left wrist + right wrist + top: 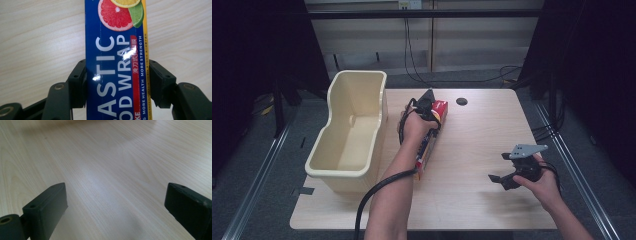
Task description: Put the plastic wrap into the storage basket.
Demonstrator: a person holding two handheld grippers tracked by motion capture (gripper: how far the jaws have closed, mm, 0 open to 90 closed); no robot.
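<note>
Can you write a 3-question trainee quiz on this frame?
1. True or false: the left tool has its jaws on both sides of the plastic wrap box.
2. The right tool is: A) open over bare table B) shut on a box C) inside the tub.
3. What stands to the left of the box in the high view?

Key: 1 true. 2 A. 3 the cream plastic tub.

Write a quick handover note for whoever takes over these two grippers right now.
Left gripper: fingers on both long sides of the plastic wrap box, which lies flat on the table beside the cream bin.
Right gripper: open, holding nothing, low over bare wood at the right.
Done: box gripped.
Left, probably: lift it and put it in the bin.
</note>
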